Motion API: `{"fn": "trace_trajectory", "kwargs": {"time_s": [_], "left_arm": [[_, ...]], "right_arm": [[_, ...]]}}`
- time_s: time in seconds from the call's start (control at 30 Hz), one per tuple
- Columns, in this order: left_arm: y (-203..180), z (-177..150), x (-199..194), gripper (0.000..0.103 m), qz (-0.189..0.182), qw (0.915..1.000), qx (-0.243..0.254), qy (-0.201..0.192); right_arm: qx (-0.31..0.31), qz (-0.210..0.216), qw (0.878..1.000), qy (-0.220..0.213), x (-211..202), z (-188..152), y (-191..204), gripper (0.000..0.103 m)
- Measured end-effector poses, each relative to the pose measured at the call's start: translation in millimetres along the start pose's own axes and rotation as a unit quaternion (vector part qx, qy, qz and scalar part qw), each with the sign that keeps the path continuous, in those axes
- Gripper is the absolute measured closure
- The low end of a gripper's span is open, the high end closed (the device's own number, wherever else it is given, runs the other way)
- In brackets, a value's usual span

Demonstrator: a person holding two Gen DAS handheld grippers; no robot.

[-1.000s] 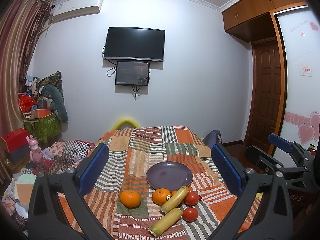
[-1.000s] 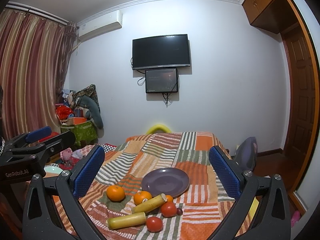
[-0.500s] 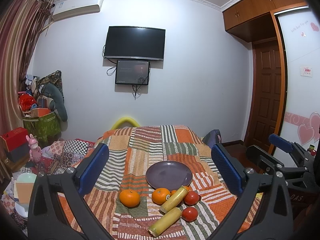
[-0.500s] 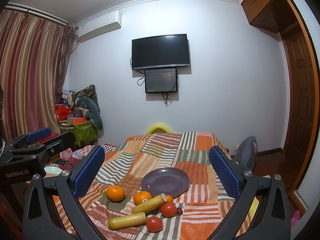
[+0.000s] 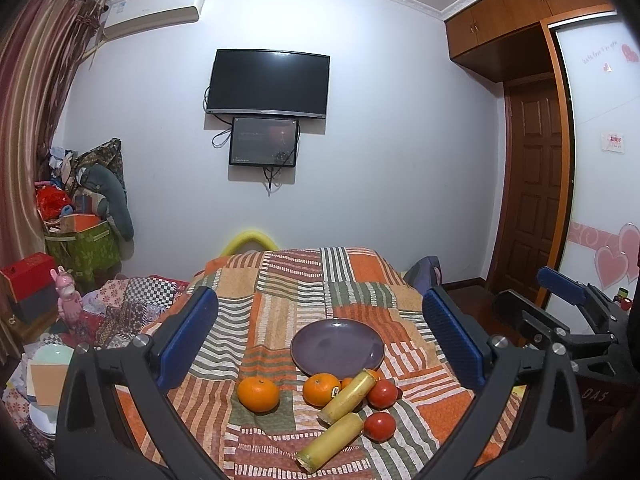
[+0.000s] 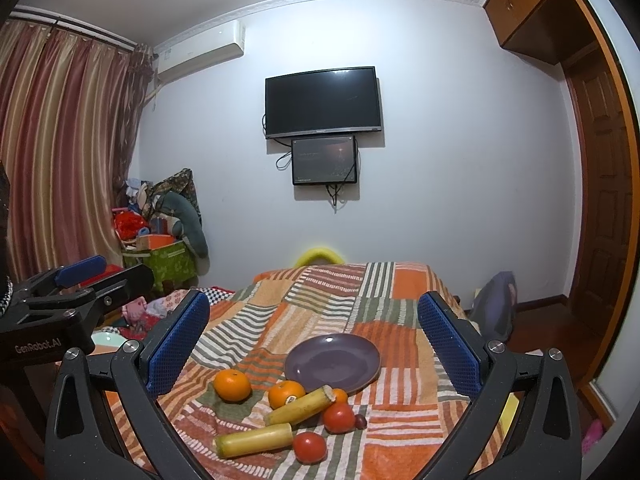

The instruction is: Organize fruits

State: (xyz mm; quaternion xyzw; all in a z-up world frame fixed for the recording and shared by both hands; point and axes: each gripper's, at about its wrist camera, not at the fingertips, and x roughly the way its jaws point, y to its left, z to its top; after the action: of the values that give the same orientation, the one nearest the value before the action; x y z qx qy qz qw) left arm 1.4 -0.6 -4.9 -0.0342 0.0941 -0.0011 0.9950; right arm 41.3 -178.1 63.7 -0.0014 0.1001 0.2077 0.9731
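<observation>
1. Biggest thing on my feeds is the patchwork blanket (image 5: 304, 280) over the bed, orange, green and striped squares filling the lower middle of both frames.
2. My left gripper (image 5: 320, 340) frames the bottom of the left wrist view, blue pads spread wide, nothing between them. It hangs above the blanket, clear of all the fruit.
3. My right gripper (image 6: 314, 344) looks the same in the right wrist view: jaws spread wide, holding nothing, up off the bed. Each claw also pokes into the edge of the other's camera.
4. The TV (image 5: 270, 82) is on the wall at upper centre, with a smaller screen (image 5: 264, 141) right below it.
5. The purple plate (image 5: 338, 346) sits on the blanket, lower centre, with no fruit on it.
6. Two yellow stalk pieces (image 5: 330, 440) lie just in front of the plate, one closer to the bottom edge, the other angled up toward the rim.
7. One orange (image 5: 258, 394) sits alone, left of the pile. A second orange (image 5: 320, 388) is touching the upper stalk, right by the plate's near rim.
8. Two tomatoes (image 5: 380, 426) sit right of the stalks, lower centre-right.
9. Something small and dark (image 6: 361, 421) beside the upper tomato in the right wrist view, too tiny for me to call.
</observation>
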Motion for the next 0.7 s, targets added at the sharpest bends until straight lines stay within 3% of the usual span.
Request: {"fn": "trace_trajectory", "kwargs": {"time_s": [0.37, 0.57, 0.7], "left_arm": [[4, -1, 15, 0.000, 0.006, 0.9999, -0.004, 0.014], [19, -9, 40, 0.017, 0.022, 0.9983, -0.013, 0.052], [33, -19, 60, 0.023, 0.041, 0.9958, -0.010, 0.082]], "right_arm": [[-0.001, -0.018, 0.999, 0.036, 18, -13, -5, 0.003], [0.001, -0.026, 0.997, 0.069, 32, -27, -12, 0.022], [0.005, -0.027, 0.995, 0.099, 45, -36, -20, 0.025]]}}
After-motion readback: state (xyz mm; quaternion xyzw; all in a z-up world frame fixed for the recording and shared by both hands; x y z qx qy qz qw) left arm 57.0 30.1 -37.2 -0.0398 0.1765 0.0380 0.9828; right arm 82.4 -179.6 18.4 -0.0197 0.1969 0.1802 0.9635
